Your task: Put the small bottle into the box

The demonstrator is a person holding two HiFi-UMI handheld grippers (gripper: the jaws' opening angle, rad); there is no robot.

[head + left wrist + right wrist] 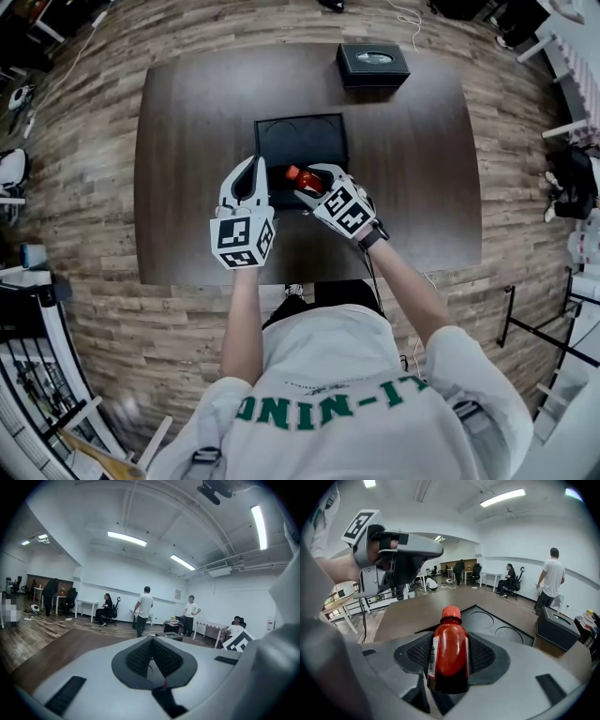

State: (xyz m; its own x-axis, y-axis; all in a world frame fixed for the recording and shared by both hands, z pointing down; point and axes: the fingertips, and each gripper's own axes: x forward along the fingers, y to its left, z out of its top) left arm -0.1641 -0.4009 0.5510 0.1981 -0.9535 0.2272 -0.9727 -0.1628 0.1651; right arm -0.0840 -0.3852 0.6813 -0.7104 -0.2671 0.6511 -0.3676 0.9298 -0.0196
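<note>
The small red bottle (304, 177) with a red cap lies between the pads of my right gripper (317, 184), which is shut on it, cap pointing away from me. It hangs over the near edge of the black box (301, 141), an open tray with round recesses (482, 619). In the right gripper view the bottle (449, 654) fills the gap between the pads, above the box's near corner. My left gripper (253, 169) hovers just left of the box, shut with nothing in it; its pads (140, 656) meet at the tip.
A black tissue box (373, 66) stands at the far edge of the dark table (187, 141). Bare tabletop lies on both sides of the box. Several people stand and sit far off in the room (144, 609).
</note>
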